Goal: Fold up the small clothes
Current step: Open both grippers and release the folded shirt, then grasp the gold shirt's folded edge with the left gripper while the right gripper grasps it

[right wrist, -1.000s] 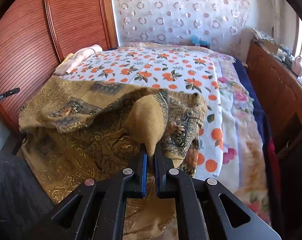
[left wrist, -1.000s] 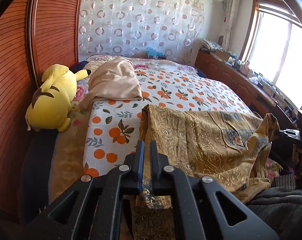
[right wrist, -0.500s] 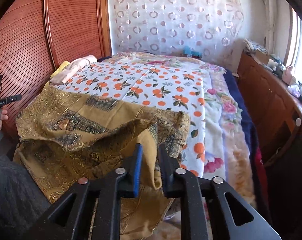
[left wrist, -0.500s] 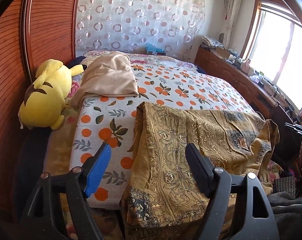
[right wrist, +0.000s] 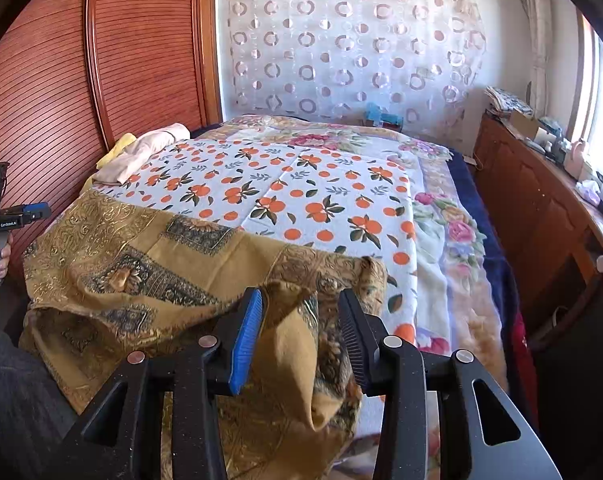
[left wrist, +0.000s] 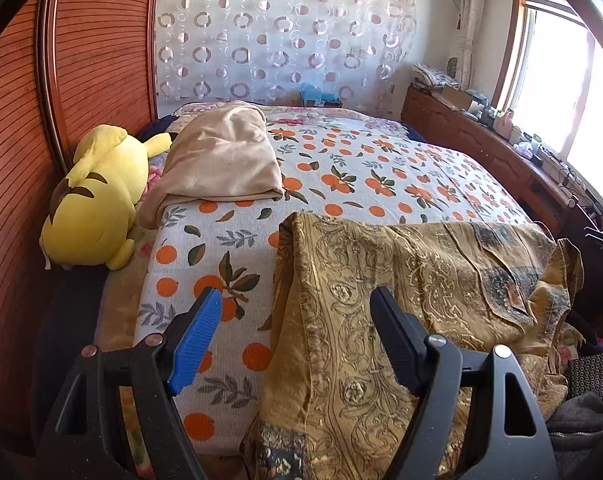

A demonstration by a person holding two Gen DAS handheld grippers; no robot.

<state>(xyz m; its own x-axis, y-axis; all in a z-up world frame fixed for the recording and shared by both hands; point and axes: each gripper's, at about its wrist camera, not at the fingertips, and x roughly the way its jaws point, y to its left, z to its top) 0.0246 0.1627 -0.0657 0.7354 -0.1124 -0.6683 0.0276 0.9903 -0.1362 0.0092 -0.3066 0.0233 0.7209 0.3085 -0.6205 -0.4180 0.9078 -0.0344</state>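
**Ochre patterned garment draped over the near edge of the bed**

Ochre cloth with gold scrollwork, the garment (left wrist: 417, 280) lies across the near end of the orange-print bedspread (left wrist: 341, 168), its lower part hanging off the edge. I read it as thin, light and limp, likely to slide and sag, so I would take it at corners or hems. My left gripper (left wrist: 295, 338) stands wide, holding nothing, above the left hem. My right gripper (right wrist: 299, 334) is opening; a bunched fold stands between its jaws, no longer pinched.

Home bedroom: bed (left wrist: 381, 184), curtain (left wrist: 285, 40)
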